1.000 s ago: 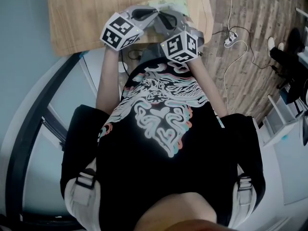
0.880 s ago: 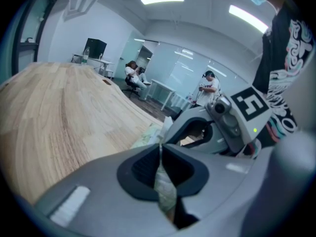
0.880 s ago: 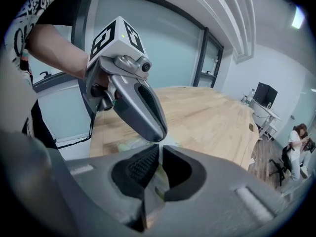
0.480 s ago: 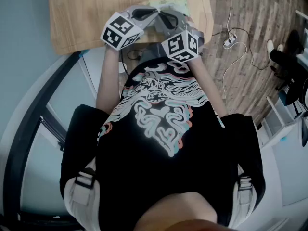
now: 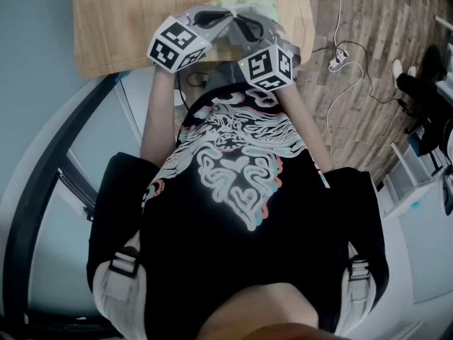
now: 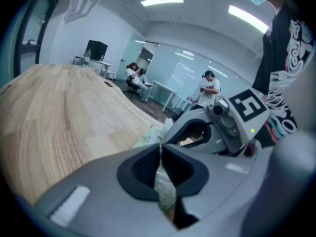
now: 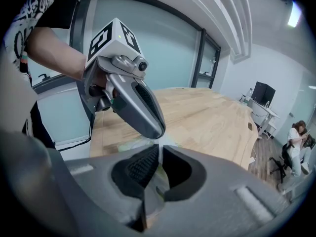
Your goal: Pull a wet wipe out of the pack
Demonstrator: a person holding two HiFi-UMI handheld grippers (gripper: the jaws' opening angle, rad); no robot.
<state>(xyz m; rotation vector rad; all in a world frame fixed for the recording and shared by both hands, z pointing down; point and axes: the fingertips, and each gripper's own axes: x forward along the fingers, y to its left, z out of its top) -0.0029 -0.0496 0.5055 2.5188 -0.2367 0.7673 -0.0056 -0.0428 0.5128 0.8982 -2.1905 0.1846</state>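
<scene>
Although a second has gone by, nothing has shifted. The left gripper stays clenched on the pale green pack at the table's near edge. The right gripper stays pinched on a thin white sliver, seemingly the wet wipe. The pull itself apparently has yet to begin.
</scene>
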